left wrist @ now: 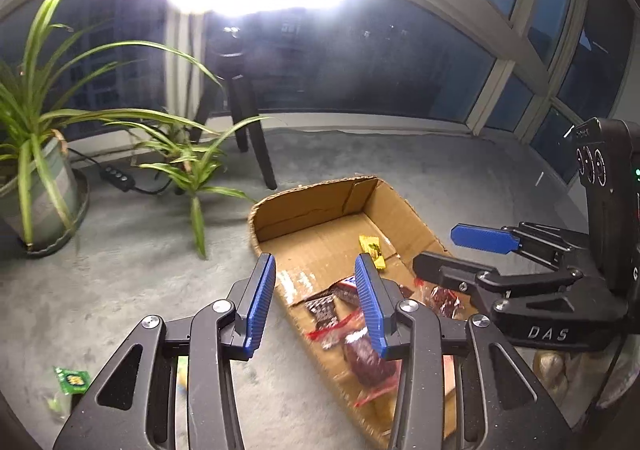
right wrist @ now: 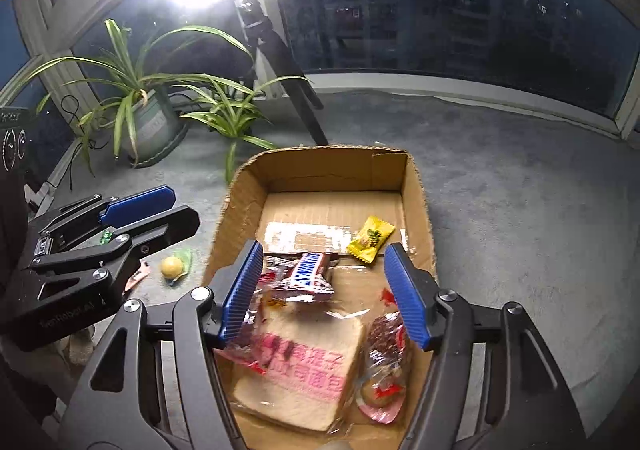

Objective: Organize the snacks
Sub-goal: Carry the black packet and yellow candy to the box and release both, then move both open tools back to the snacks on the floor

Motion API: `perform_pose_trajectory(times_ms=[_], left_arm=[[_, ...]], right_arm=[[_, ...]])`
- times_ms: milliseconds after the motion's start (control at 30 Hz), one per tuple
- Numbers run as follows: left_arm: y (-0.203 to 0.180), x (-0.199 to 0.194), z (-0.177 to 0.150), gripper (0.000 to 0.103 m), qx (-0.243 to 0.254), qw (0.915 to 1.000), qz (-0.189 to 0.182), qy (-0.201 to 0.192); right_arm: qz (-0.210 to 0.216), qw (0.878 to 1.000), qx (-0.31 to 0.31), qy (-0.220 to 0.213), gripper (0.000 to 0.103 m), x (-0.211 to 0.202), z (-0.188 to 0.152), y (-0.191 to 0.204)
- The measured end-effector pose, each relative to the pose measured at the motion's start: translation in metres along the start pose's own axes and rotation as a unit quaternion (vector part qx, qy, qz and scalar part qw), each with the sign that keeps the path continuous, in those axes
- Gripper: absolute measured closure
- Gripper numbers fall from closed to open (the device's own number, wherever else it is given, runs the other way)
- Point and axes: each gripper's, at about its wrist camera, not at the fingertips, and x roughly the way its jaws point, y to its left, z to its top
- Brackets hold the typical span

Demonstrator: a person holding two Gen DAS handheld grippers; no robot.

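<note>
An open cardboard box (right wrist: 336, 170) (left wrist: 312, 206) lies on the grey carpet. Inside are a Snickers bar (right wrist: 308, 274), a wrapped bread slice (right wrist: 304, 374), a yellow candy (right wrist: 370, 238) (left wrist: 372, 250) and a red-wrapped snack (right wrist: 386, 354). My right gripper (right wrist: 324, 294) is open and empty, hovering above the Snickers and bread. My left gripper (left wrist: 316, 302) is open and empty over the box's left wall; it also shows in the right wrist view (right wrist: 176, 210). A round yellow candy (right wrist: 172, 266) and a green packet (left wrist: 72, 380) lie on the carpet left of the box.
A potted spider plant (left wrist: 36, 186) (right wrist: 148, 126) stands at the back left, with a smaller plant (left wrist: 192, 166) beside it. Black tripod legs (left wrist: 256, 146) and a cable with a switch (left wrist: 120, 176) are behind the box. Windows run along the back.
</note>
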Motion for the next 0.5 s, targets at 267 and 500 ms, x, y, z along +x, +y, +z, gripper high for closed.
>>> perform_pose_trajectory(times_ms=[267, 500], left_arm=[[0.033, -0.043, -0.015, 0.063, -0.016, 0.9997, 0.011, -0.013], [0.085, -0.088, -0.040, 0.063, -0.041, 0.9980, 0.042, -0.024]], right_arm=[[0.024, 1.000, -0.007, -0.018, 0.037, -0.026, -0.009, 0.040], [0.060, 0.998, -0.025, -0.017, 0.028, -0.036, -0.018, 0.092]])
